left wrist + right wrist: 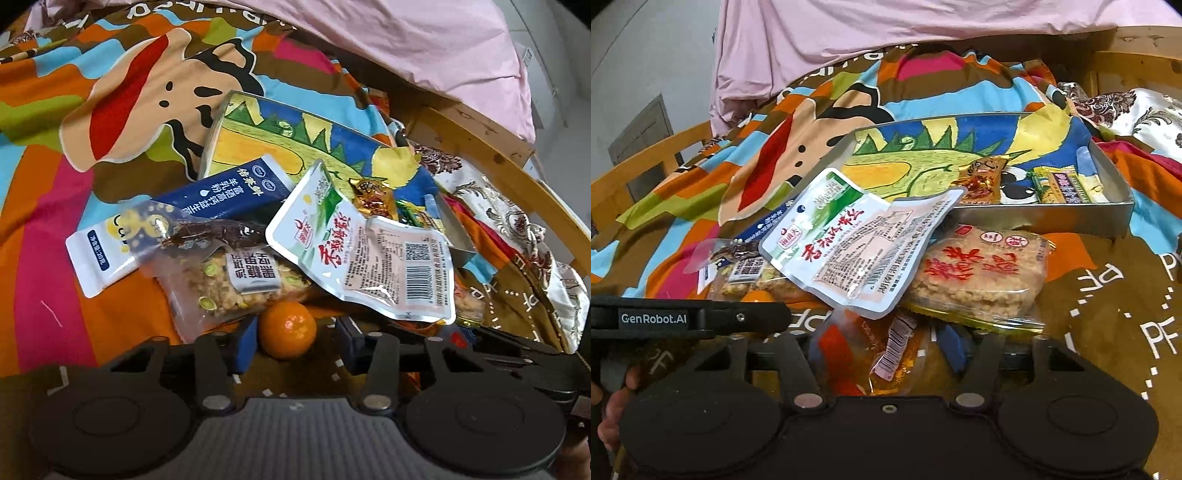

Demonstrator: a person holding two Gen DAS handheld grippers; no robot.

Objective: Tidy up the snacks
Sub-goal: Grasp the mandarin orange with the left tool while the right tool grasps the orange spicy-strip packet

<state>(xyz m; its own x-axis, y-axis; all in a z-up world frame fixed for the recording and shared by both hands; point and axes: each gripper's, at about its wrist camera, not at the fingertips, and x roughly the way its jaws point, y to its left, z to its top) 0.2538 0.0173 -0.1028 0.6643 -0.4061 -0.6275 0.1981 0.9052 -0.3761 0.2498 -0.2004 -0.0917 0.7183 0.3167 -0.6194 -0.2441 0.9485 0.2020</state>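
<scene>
Closing in on two snacks from the pile beside the tin.
Left hand-held gripper (297, 341) spread around the mandarin (287, 328), one pad touching, the other just clear: centre before squeezing, gently. Right hand-held gripper (882, 347) astride the orange packet (857, 350); cannot tell whether pinching yet. Lift clear of the overlapping white pouch (849, 247), then into the dinosaur tin (1034, 218). Soft bed with cartoon sheet (55, 221), pink quilt (849, 44), wooden frame (480, 136).

Colourful cartoon bedsheet (74, 206), pink quilt (886, 40) behind, wooden bed frame (491, 147), grey wall (646, 55).
</scene>
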